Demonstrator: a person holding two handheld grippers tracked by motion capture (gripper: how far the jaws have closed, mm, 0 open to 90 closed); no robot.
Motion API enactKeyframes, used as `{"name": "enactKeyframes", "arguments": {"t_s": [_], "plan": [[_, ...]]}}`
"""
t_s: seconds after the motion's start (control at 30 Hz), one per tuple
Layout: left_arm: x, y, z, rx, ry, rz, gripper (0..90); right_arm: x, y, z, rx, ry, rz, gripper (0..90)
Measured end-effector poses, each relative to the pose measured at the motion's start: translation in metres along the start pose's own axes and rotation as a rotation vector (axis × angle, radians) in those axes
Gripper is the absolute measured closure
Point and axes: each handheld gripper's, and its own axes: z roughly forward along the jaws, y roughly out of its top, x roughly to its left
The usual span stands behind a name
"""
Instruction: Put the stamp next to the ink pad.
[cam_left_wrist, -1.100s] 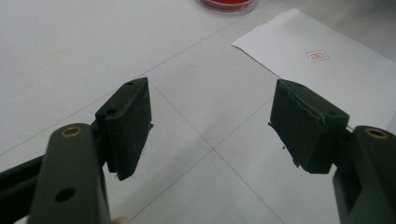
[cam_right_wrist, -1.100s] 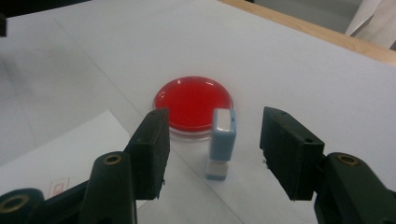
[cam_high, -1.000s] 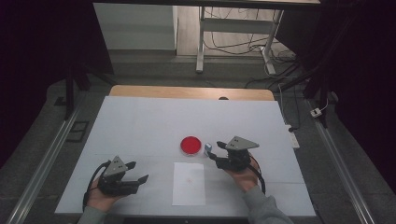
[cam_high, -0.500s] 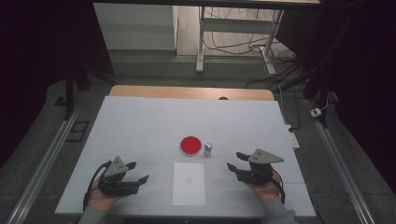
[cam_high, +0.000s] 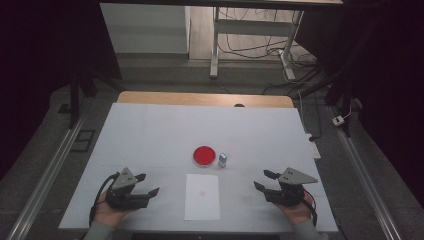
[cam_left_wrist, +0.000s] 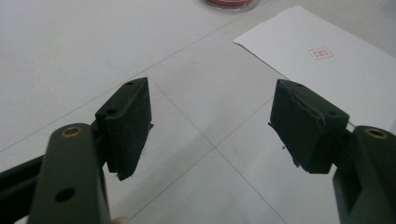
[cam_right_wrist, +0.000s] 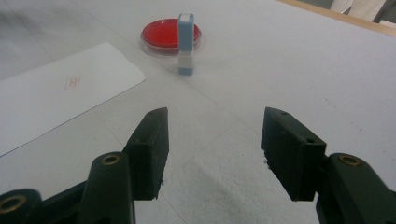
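bare table (cam_high: 150, 135) all round, stamp (cam_high: 222, 160) beside dish (cam_high: 204, 155)

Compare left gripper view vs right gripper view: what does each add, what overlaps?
Left gripper view alone: the left claw, open and empty over bare table.

Right gripper view alone: the right claw, open and empty, and a small blue-and-white stamp standing upright just in front of the red dish.

Both: the red dish (cut off by the top edge in the left gripper view), the white sheet with its small red mark, and the white table.
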Motion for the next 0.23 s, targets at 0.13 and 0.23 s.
{"name": "enactKeyframes", "arguments": {"t_s": [0.13,0.23], "plan": [[0.0005,-0.0002,-0.0001,0.0,0.001,-0.001,29.7,0.0014,0.0005,0.0009,0.002,0.004,-0.01,41.9],[0.0006,-0.0001,-0.0002,0.0,0.001,0.0,29.7,0.0016,0.001,0.0006,0.0,0.004,-0.012,41.8]]}}
